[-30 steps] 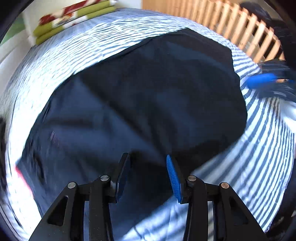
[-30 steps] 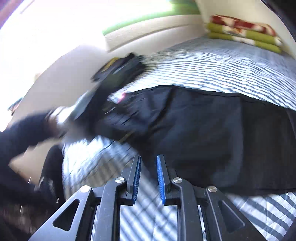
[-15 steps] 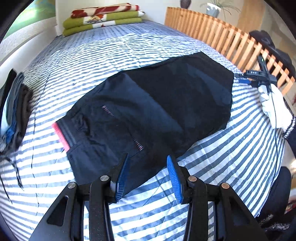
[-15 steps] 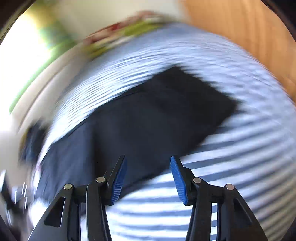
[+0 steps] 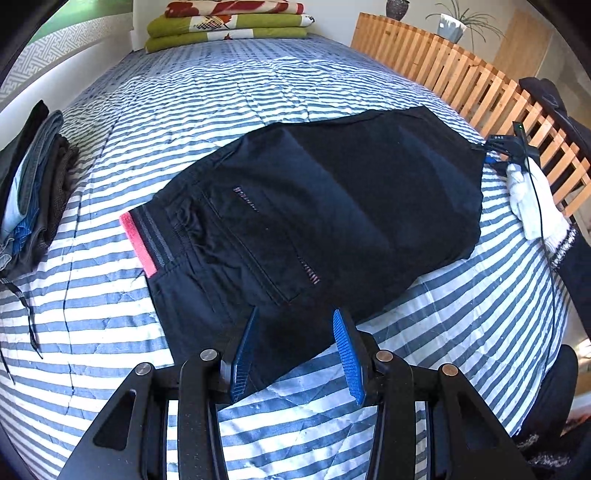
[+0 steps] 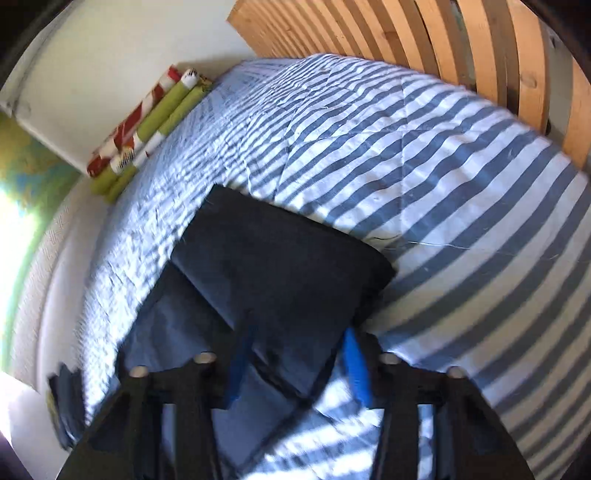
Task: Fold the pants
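Folded black pants (image 5: 332, 221) lie diagonally on striped bedspread (image 5: 184, 110), red waistband pointing left.
Left gripper (image 5: 295, 347) and right gripper (image 6: 295, 362) both spread; right view blurred.

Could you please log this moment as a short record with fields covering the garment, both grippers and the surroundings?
garment: dark pants lying folded on the striped bedspread, red-edged waistband showing
left gripper: open, over the pants' near edge, holding nothing
right gripper: open, at the far end of the pants
surroundings: clothes pile at the bed's left, folded blankets at the far end, wooden slat frame
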